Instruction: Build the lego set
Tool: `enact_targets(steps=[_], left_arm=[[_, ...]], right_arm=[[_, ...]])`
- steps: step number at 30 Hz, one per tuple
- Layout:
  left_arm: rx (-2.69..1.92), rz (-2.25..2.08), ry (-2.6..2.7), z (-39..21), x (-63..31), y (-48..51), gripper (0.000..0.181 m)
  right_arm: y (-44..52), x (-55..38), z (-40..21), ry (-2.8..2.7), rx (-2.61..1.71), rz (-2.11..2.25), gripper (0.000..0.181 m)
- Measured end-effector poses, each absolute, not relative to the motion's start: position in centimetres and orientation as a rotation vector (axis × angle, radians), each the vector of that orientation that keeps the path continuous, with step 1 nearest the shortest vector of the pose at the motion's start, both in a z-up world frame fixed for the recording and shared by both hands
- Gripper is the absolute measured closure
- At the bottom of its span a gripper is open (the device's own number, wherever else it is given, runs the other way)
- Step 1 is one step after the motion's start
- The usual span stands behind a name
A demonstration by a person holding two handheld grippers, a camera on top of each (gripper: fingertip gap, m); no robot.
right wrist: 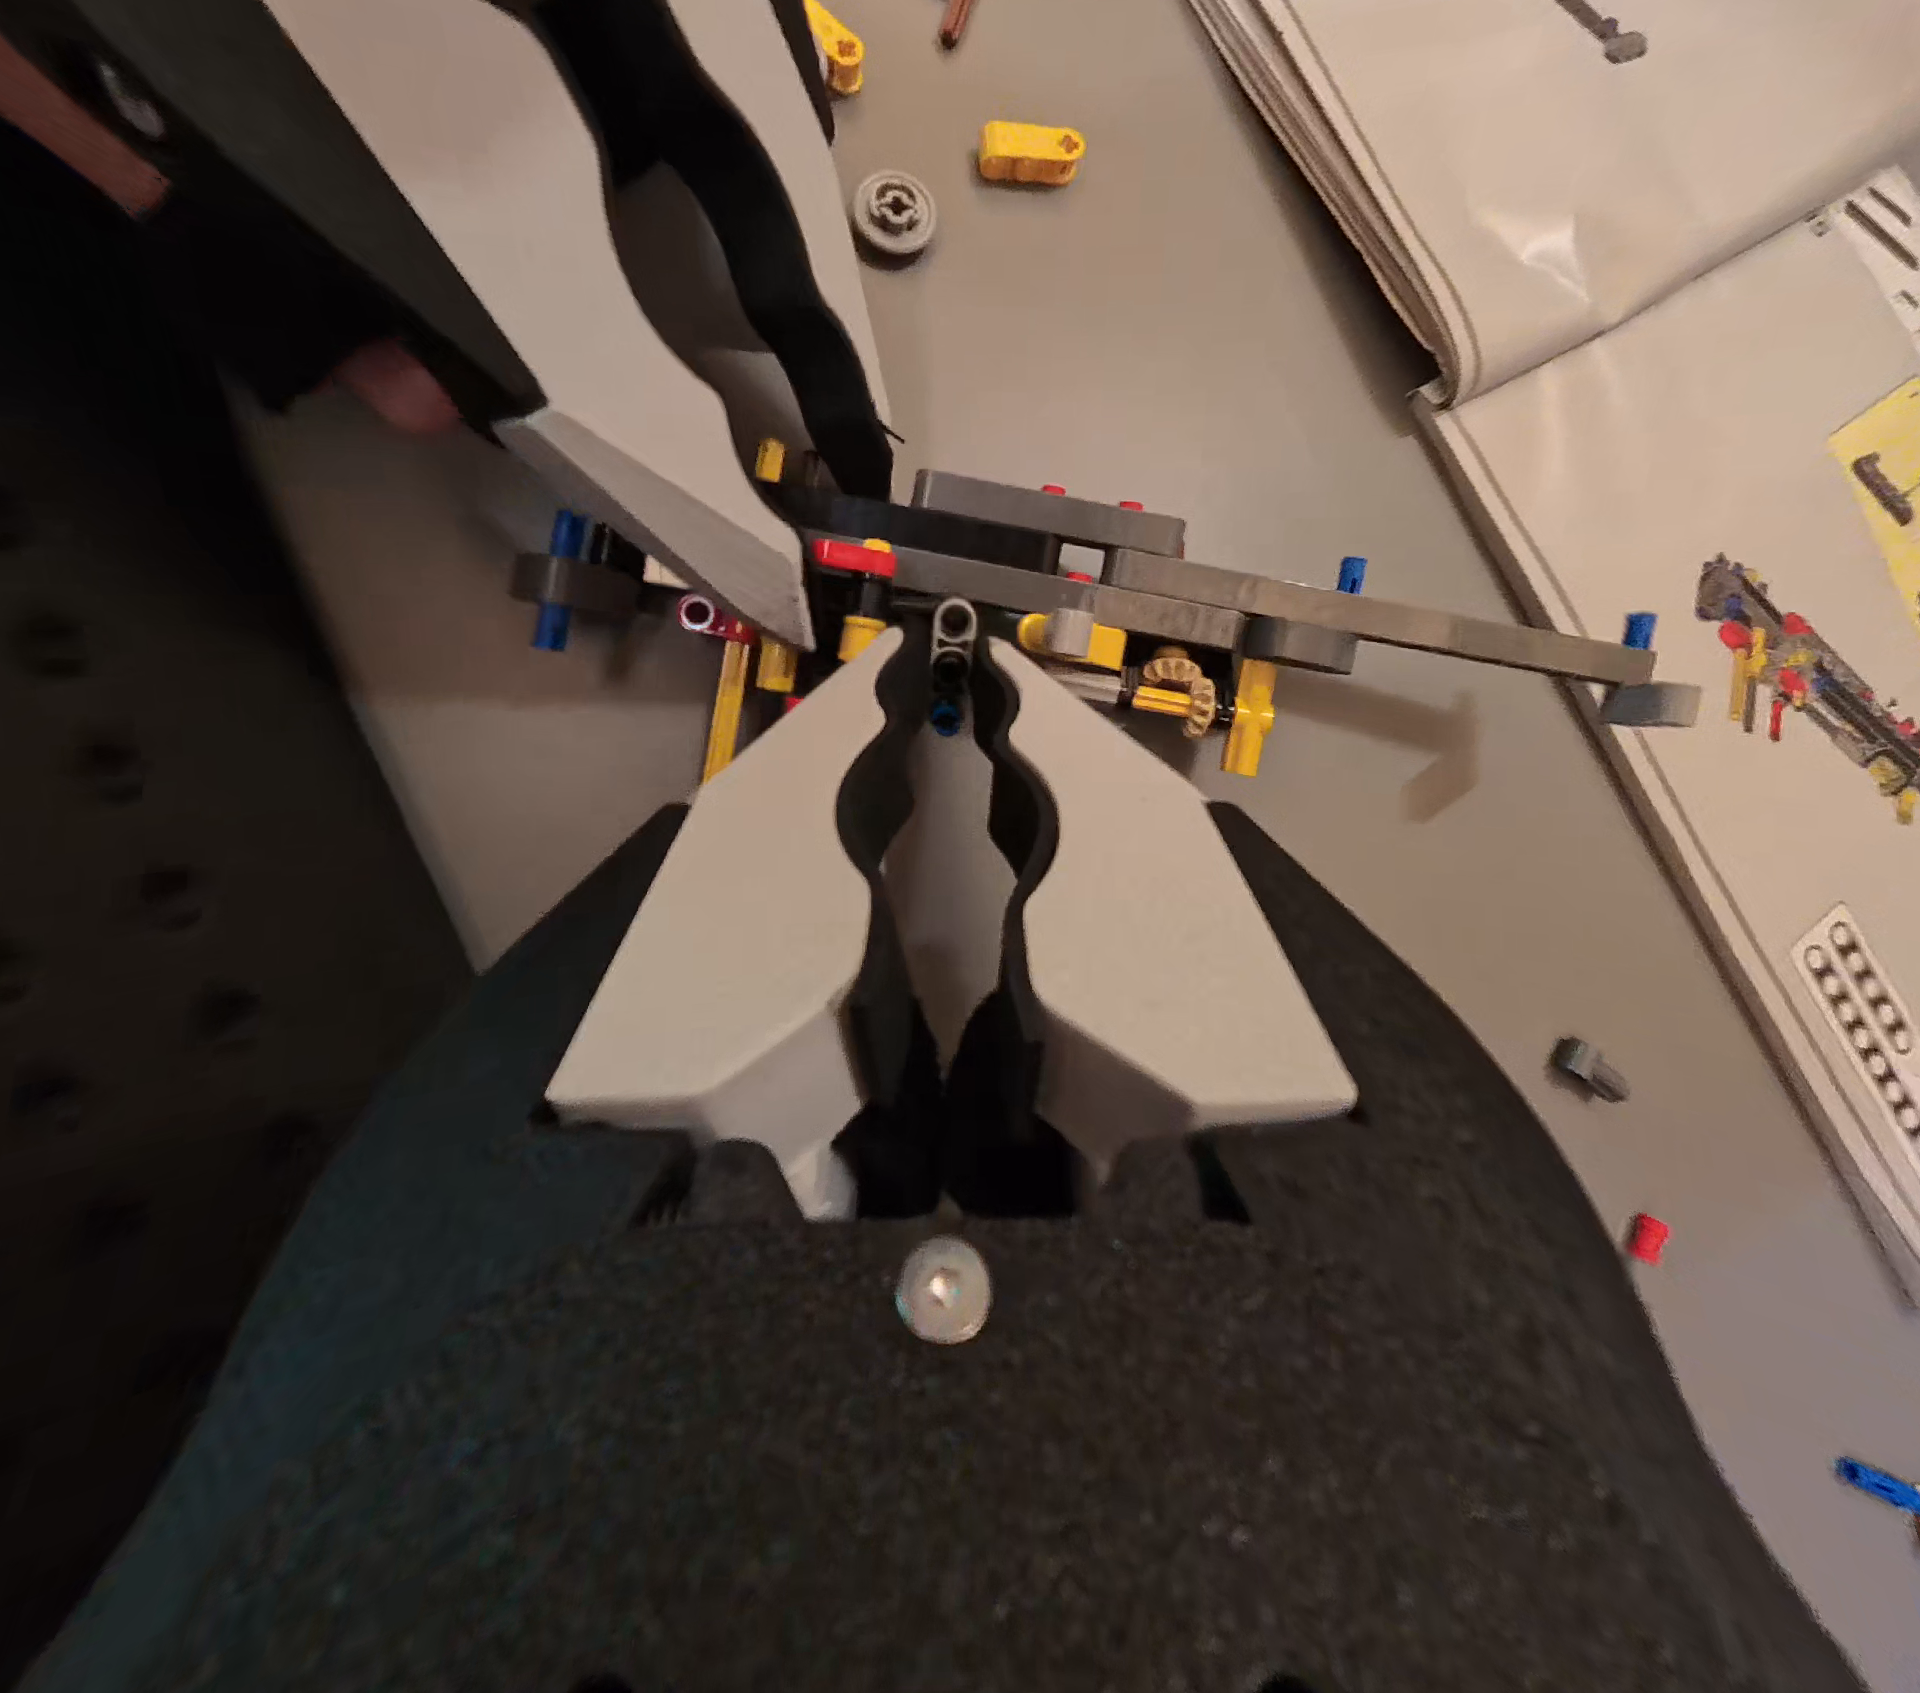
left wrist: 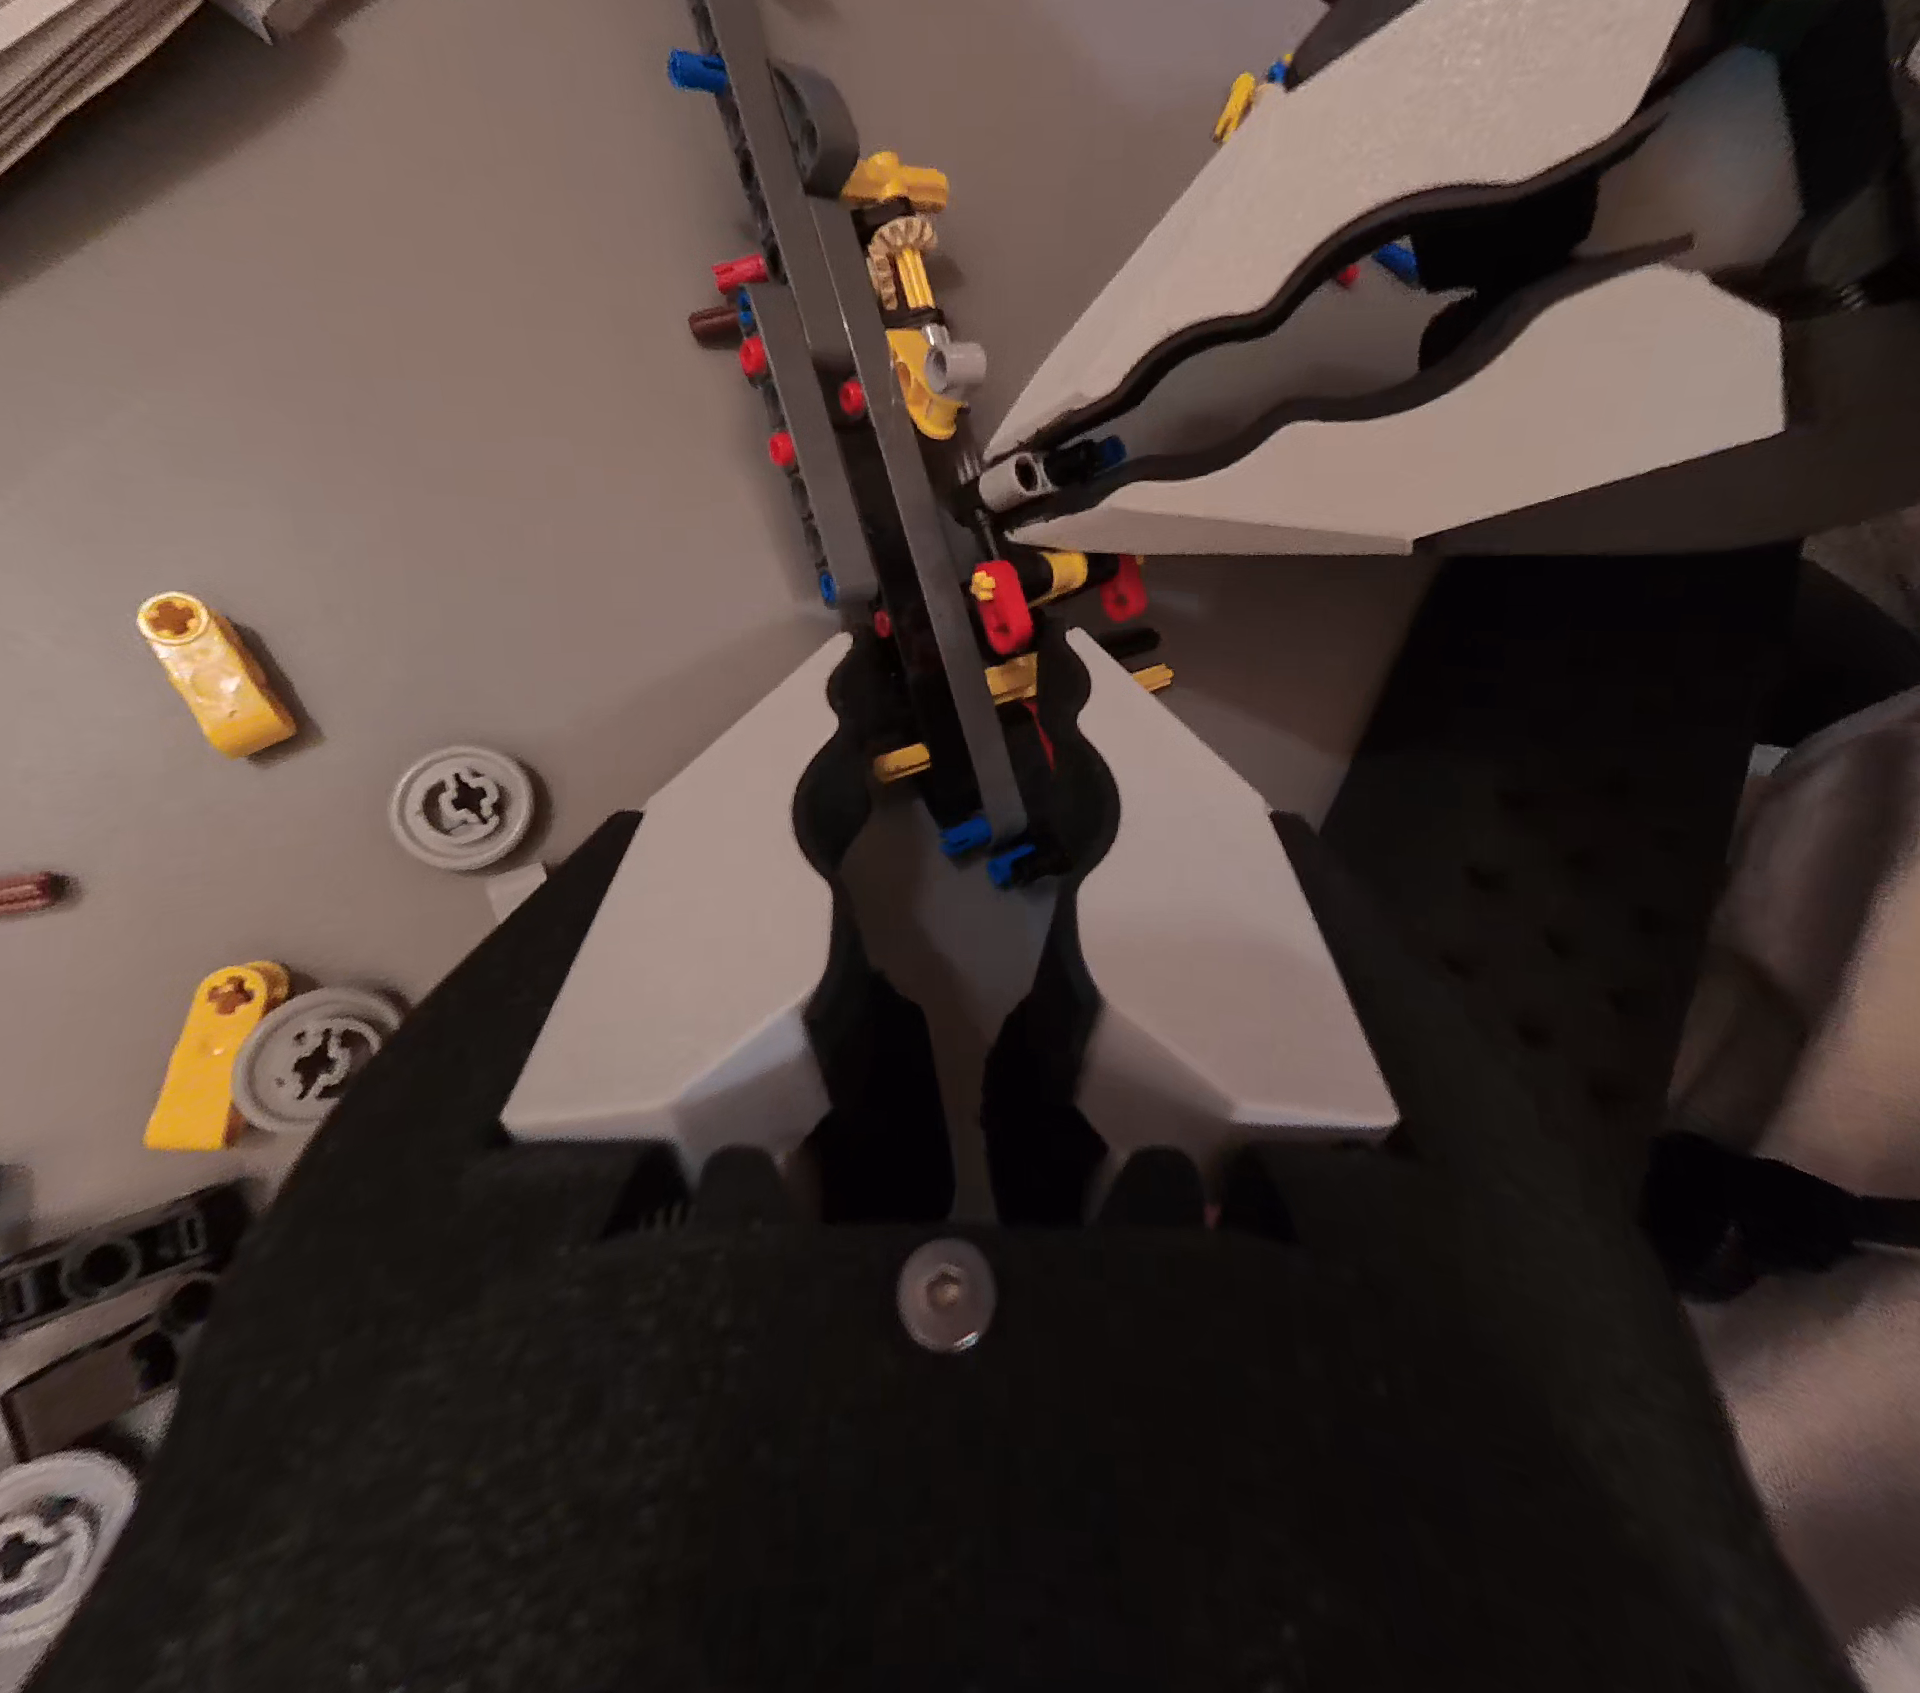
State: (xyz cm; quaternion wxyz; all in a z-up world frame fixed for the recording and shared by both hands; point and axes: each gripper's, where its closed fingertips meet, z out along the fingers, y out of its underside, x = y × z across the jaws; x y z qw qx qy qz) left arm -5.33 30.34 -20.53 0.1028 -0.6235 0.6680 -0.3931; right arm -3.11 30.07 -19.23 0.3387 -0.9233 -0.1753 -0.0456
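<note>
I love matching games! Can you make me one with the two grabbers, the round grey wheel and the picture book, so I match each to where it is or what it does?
Things:
1. left gripper
2. right gripper
3. grey wheel hub
4. instruction booklet

States:
A. lying loose on the table
B. clamped on one end of the long grey model
C. lying open beside the parts
D. pinching a small grey and black connector against the model

Pairs: 1-B, 2-D, 3-A, 4-C
</note>
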Motion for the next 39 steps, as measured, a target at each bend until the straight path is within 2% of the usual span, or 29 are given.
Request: enact_targets(steps=[11,26,32,39], left_arm=[[-1.818,-1.209,1.983,-20.52,-5.29,30.20,0.154],[-1.800,-1.176,1.986,-20.54,-5.27,30.17,0.154],[-1.798,-1.189,1.993,-20.54,-5.29,30.18,0.154],[-1.782,-1.209,2.008,-20.55,-5.33,30.20,0.154]], right_arm=[[30.03,-3.15,-19.37,-0.596,-2.417,-0.111,0.174],[30.08,-3.41,-19.55,-0.333,-2.465,0.118,0.175],[30.45,-3.33,-19.13,-0.686,-2.283,-0.171,0.175],[30.49,-3.42,-19.42,-0.730,-2.248,-0.061,0.174]])
